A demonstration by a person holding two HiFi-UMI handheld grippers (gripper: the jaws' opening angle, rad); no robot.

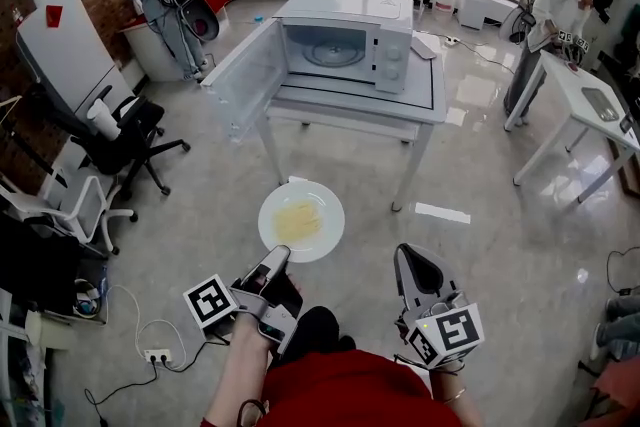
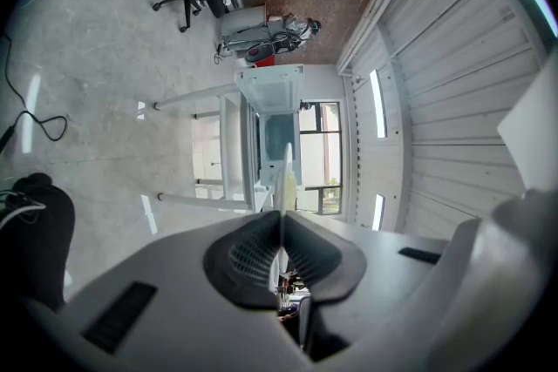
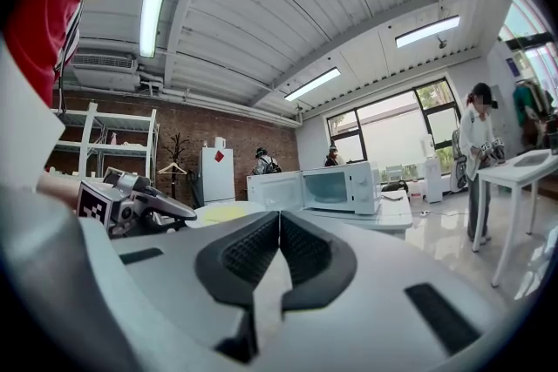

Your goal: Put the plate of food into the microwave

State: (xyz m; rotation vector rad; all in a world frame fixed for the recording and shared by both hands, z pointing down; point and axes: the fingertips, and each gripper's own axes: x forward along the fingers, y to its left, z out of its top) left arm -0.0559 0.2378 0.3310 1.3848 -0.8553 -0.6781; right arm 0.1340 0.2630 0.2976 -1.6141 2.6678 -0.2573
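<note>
A white plate (image 1: 301, 221) with pale yellow food on it hangs in the air in front of me, held by its near rim. My left gripper (image 1: 283, 255) is shut on that rim; in the left gripper view the plate (image 2: 285, 174) shows edge-on between the closed jaws. The right gripper (image 1: 405, 255) is to the right of the plate, apart from it, shut with nothing in it. Further ahead a white microwave (image 1: 352, 37) stands on a white table (image 1: 430, 105), its door (image 1: 240, 80) swung wide open to the left. The right gripper view shows the microwave (image 3: 336, 187) and the plate (image 3: 222, 213).
A black office chair (image 1: 125, 140) and white chairs stand at the left. Another white table (image 1: 590, 105) with a person beside it is at the right. People stand by the brick wall and the windows behind. A power strip (image 1: 155, 355) with cables lies on the floor at lower left.
</note>
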